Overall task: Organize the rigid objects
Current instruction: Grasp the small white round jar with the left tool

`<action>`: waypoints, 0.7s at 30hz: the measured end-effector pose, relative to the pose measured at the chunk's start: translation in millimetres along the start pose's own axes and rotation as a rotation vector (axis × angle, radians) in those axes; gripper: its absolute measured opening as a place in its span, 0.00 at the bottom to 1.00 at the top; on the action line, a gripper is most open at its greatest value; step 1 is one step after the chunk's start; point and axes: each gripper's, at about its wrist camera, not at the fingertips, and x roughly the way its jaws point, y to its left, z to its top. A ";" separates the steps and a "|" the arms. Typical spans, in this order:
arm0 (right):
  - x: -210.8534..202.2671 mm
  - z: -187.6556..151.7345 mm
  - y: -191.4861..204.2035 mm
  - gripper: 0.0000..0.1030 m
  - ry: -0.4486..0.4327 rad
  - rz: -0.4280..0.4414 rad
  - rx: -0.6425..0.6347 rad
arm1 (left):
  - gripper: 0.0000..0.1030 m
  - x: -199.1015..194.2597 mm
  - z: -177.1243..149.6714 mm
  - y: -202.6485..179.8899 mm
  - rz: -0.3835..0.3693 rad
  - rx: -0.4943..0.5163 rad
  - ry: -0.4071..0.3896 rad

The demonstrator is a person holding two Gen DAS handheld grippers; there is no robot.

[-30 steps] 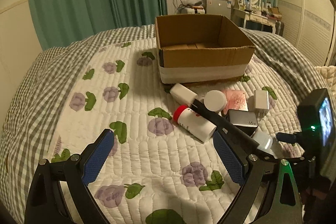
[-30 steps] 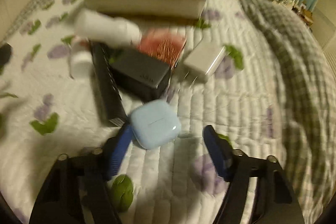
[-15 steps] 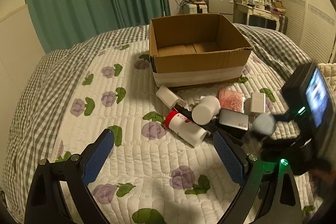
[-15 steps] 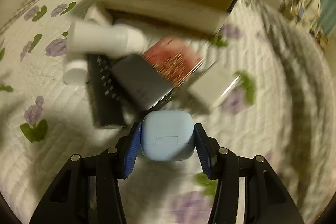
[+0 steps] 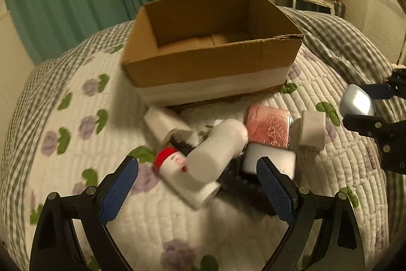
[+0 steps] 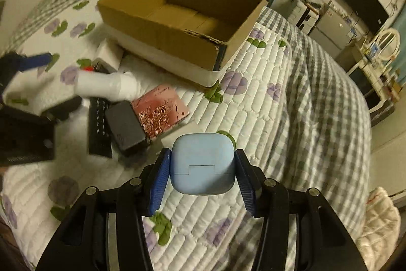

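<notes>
— How's the right gripper (image 6: 202, 178) set?
— Raised off the bed, blue pads (image 6: 159, 183) pinched in from both sides on the pale blue case (image 6: 202, 166).
— And the left gripper (image 5: 198, 186)?
— Low, fingers spread wide, gripping nothing, pointing forward; probably just hovering.

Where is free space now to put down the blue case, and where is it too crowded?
The cardboard box shows a bare floor with nothing in it. The quilt is also free to the right of the pink box, beside the checked blanket. In front of the cardboard box it is crowded: white bottle, remote, charger. The right claw holds the blue case.
</notes>
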 end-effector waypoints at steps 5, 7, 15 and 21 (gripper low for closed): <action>17.5 8.0 -8.3 0.49 -0.027 0.042 0.007 | 0.71 11.7 6.5 -15.3 -0.005 0.057 0.010; 19.1 10.2 -9.3 0.49 -0.045 0.068 0.010 | 0.51 16.6 6.3 -17.7 -0.015 0.068 0.034; 11.2 12.6 -10.2 0.49 -0.087 0.106 0.020 | 0.32 0.7 6.1 -21.2 -0.060 0.065 0.012; -8.3 20.0 -11.3 0.48 -0.114 0.081 0.039 | 0.31 -33.2 23.4 -17.2 -0.089 0.069 -0.060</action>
